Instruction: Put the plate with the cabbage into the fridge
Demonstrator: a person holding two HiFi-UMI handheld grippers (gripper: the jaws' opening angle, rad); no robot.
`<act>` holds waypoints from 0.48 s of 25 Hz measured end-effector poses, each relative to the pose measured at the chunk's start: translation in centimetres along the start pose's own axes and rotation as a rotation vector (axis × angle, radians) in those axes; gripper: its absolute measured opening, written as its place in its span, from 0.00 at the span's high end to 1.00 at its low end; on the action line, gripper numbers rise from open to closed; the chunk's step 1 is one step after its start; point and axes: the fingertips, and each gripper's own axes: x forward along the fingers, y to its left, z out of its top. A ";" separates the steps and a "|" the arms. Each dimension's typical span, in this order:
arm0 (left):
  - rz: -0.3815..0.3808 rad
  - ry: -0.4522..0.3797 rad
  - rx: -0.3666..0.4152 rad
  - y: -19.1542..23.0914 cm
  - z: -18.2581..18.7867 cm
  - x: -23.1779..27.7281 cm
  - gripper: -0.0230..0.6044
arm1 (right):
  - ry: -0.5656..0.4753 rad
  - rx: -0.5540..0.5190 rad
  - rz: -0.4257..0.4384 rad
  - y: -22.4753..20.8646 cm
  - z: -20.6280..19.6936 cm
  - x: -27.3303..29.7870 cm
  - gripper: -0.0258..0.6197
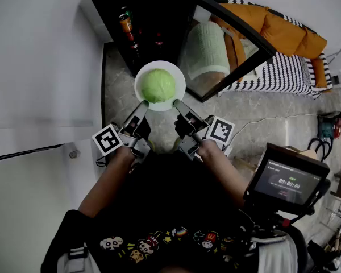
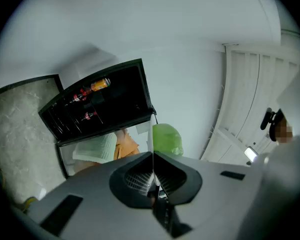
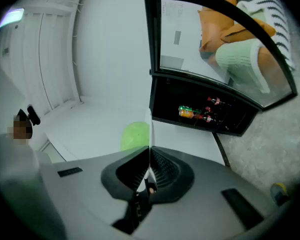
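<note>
Head view: the plate [image 1: 181, 83] is in the air, just in front of the open fridge [image 1: 142, 16]. The cabbage [image 1: 158, 85] sits at its middle. The left gripper [image 1: 142, 106] and the right gripper [image 1: 178, 104] each pinch the near rim, a little apart from each other. The glass door [image 1: 233, 44] stands swung out to the right. I judge you are carrying the plate in. Move both grippers as one, at the same height and the same spacing, so the rim neither twists nor slips. Steer clear of the door's edge.

Left gripper view: the fingers [image 2: 140, 171] are clenched on the plate's rim, which shows as a thin white line running away between them. The cabbage is just right of that line. The dark fridge interior lies ahead and to the left, with a can [image 2: 100, 84] and bottles on its shelves. Pick a shelf space away from them.

Right gripper view: these fingers [image 3: 162, 166] are likewise clamped on the rim, and the cabbage lies left of the edge line. The fridge opening is ahead and to the right.

A round plate has no long axis. Its face looks up, its far rim faces the fridge opening, and its near rim faces you. The cabbage is rounded and may roll if the plate tips, so hold it level.
</note>
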 end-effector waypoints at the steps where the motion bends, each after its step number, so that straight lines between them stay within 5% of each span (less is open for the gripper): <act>1: -0.001 -0.001 0.000 0.0 0.0 0.0 0.95 | 0.000 0.000 0.002 0.0 0.0 0.1 0.94; 12: -0.006 -0.009 0.005 0.0 -0.1 -0.1 0.95 | 0.004 -0.003 -0.002 -0.1 0.0 0.0 0.94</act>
